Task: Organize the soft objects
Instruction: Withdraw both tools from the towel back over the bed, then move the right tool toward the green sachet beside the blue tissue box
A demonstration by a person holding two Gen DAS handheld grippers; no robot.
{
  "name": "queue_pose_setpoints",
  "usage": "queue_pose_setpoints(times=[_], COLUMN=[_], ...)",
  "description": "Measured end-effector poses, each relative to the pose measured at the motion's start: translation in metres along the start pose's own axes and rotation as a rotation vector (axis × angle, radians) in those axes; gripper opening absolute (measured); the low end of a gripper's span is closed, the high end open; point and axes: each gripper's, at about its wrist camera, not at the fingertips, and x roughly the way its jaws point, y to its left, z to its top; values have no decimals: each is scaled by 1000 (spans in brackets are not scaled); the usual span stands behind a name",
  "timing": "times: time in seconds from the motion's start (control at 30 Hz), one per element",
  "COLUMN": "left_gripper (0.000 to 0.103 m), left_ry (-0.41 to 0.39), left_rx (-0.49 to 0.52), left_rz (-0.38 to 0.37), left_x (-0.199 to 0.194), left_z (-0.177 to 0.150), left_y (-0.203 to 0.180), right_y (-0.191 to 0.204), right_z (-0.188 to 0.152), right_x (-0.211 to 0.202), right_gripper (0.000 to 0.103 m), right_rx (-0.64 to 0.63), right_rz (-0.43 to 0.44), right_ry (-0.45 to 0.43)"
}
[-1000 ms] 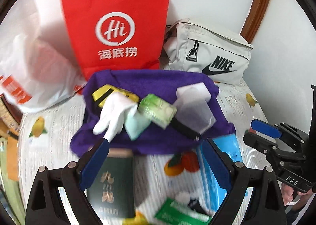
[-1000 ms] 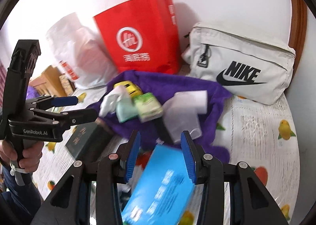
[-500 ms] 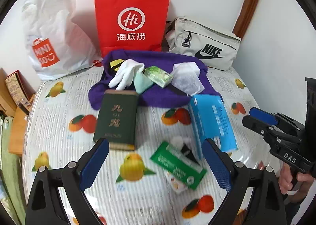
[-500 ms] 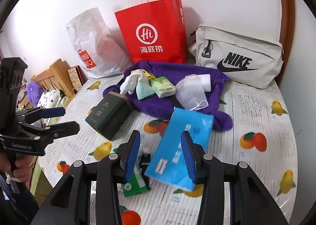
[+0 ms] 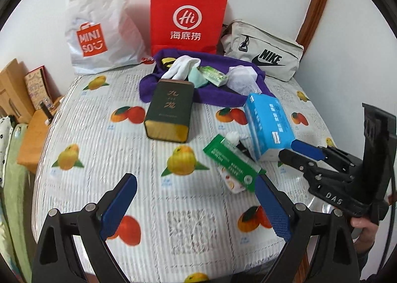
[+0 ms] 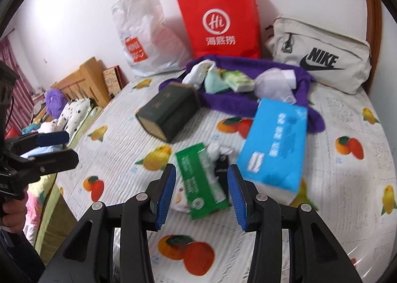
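Soft items (white glove (image 5: 182, 68), tissue packs) lie heaped on the purple towel (image 5: 213, 95) at the surface's far side, both hand-held grippers (image 5: 196, 208) (image 6: 202, 191) empty, jaws apart, so choosing a first pick seems next.

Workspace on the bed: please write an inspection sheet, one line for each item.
Surface: fruit-print cover.
Job's things: purple towel carrying white glove, green tissue pack, mesh pouch.
Clutter: dark green box, blue tissue box, green packet.
Grippers: left gripper open, empty; right gripper open, empty.
Cables: nothing seen.
Surroundings: red bag, white bag, Nike pouch.
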Motion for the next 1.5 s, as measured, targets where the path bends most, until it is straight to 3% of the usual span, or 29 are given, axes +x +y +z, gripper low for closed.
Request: queue_pose_setpoints(times=[0.5,0.73,0.83,1.17,1.27,1.37,1.5], left_gripper=[95,95,95,95,95,95,95], left_ry=[1,-13,-23,-11,-13,-12,-10], left_rx=[-50,-53,-47,-53,-52,-54,-57], left_rz=[44,42,43,41,32,27,21], left_x=[-25,-39,-46,-48,-48,-47,-46], left_z=[-39,-41,-40,-42,-42,-43,-42], left_y=[23,24,25,35,36,38,40], right_y=[47,52,56,60,60,58,55], right_z=[-37,-47,-50,-59,-61,-60,-59], right_x=[21,48,60,89,92,92,92], right_gripper=[43,44,49,48,39,11,2], right_rx=[-73,-107,-118,-149,-155,-167,-167], right_rz=[73,27,20,-38,-57,-86,-88], right_ry=[60,113,136,190,175,169,176])
